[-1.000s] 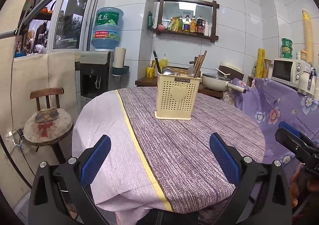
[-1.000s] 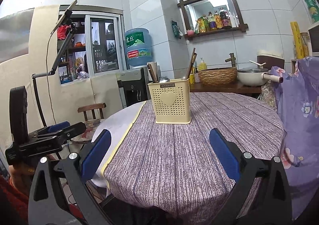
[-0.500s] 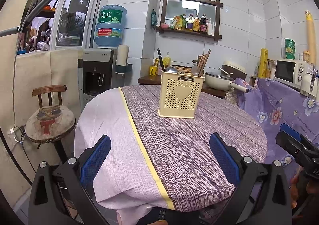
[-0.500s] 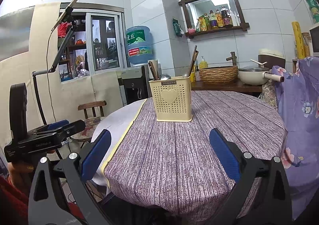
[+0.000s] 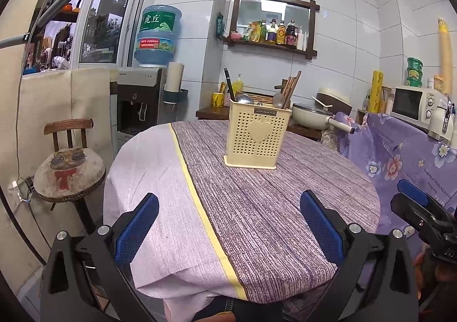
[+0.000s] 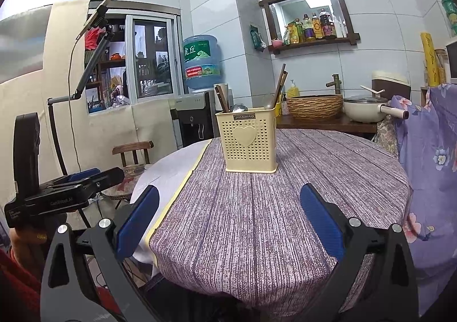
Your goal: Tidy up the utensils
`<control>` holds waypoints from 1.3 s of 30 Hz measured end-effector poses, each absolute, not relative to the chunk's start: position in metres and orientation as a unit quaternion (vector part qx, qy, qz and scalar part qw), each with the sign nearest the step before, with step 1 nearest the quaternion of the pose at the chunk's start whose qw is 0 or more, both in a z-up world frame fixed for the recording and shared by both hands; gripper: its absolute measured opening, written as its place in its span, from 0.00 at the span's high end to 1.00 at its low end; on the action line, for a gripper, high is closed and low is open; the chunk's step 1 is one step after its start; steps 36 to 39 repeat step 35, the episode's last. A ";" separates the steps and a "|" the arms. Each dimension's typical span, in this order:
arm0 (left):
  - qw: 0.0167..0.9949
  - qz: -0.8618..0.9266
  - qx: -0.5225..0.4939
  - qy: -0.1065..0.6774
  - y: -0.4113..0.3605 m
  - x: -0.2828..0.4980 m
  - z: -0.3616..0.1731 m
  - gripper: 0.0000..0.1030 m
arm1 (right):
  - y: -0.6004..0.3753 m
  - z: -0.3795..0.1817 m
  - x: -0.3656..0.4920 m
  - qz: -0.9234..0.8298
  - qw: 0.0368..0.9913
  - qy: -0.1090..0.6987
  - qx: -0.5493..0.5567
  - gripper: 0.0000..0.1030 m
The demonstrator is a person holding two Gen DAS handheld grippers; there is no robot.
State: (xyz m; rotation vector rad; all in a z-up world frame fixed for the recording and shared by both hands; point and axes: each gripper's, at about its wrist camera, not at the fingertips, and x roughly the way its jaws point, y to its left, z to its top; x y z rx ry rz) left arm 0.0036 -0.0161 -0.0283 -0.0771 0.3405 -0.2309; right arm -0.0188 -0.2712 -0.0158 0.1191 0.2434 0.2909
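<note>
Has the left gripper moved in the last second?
Yes: the left gripper has swung left; the caddy and wall shelf sit further right in its view.

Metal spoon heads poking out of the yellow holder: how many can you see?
2: one spoon at the utensil holder's left side, another spoon right of it beside the chopsticks. More may be hidden inside.

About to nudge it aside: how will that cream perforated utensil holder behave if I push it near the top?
The utensil holder looks like thin perforated plastic, so probably light. It stands tall on a small base, with chopsticks leaning out above the rim, so a high push may tip it. The woven tablecloth could grip the base; pushing low seems safer.
</note>
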 end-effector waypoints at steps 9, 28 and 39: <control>0.978 -0.115 -0.037 0.172 -0.015 0.004 -0.031 0.05 | -0.271 -0.017 -0.019 0.146 0.980 0.124 0.062 0.05; 0.980 -0.099 -0.039 0.171 -0.014 0.005 -0.028 0.05 | -0.270 -0.019 -0.016 0.145 0.979 0.132 0.063 0.05; 0.978 -0.096 -0.035 0.180 -0.015 0.009 -0.029 0.05 | -0.269 -0.020 -0.014 0.146 0.978 0.136 0.064 0.05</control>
